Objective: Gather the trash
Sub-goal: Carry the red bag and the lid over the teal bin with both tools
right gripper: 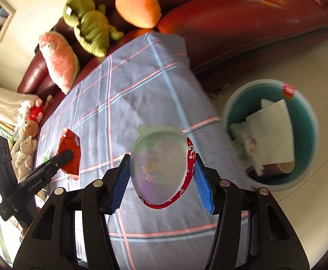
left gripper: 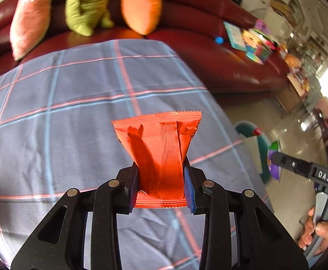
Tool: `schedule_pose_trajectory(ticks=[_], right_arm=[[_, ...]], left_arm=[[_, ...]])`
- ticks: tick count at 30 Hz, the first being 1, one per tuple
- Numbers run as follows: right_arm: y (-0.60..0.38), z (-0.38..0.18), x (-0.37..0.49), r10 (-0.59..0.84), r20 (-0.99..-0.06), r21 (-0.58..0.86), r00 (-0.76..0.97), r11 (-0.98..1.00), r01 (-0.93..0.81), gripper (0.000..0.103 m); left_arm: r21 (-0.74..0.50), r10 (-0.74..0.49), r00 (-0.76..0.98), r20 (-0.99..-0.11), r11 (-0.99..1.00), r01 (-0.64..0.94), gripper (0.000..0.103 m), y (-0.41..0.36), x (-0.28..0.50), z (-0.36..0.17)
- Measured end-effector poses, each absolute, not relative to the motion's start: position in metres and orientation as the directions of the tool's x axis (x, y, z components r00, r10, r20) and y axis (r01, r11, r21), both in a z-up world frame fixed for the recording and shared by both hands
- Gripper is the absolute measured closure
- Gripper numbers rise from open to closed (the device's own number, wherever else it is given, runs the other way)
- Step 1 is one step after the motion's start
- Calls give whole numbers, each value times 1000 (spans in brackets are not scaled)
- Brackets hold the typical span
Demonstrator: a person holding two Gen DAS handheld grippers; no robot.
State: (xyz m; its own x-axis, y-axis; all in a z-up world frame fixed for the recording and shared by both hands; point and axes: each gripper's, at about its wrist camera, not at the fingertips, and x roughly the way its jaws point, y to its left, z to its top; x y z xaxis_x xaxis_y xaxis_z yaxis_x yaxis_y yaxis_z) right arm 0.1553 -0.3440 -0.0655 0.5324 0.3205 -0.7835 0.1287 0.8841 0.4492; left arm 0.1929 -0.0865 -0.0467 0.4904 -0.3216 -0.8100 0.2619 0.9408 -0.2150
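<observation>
Living-room setting: plaid tablecloth (left gripper: 73,112) over a low table, dark red leather sofa (left gripper: 220,67) behind it, pale tiled floor to the side.

Item 1. My left gripper (left gripper: 161,180), fingers pinched on an orange-red snack wrapper (left gripper: 159,144), held upright above the cloth.

Item 2. My right gripper (right gripper: 161,175), blue pads (right gripper: 120,180) either side of a clear egg-shaped lid or tray with a red foil rim (right gripper: 159,164). The left pad touches it; the right pad shows a slight gap, so I judge it held but cannot confirm a firm grip.

Item 3. Teal waste bin (right gripper: 308,121) on the floor just beside the table's corner, already holding white paper, crumpled wrapping and a paper cup.

Item 4. Sofa contents, far: pink plush, green plush, carrot plush (left gripper: 141,6), picture books.

Progress, by my estimate: well along. Some trash is binned, two pieces are in hand, neither yet over the bin. Remaining: carry both across and drop them.
</observation>
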Motion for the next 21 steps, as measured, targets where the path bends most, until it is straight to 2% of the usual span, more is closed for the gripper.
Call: schedule_pose_trajectory(ticks=[11, 21], right_arm=[[-465, -55, 108, 198, -748, 465, 634, 837, 287, 51], [-520, -81, 95, 202, -749, 505, 631, 790, 347, 51]], left_arm=[[-198, -402, 429, -809, 873, 445, 68, -205, 184, -30], [-173, -404, 356, -843, 829, 531, 68, -295, 186, -47]])
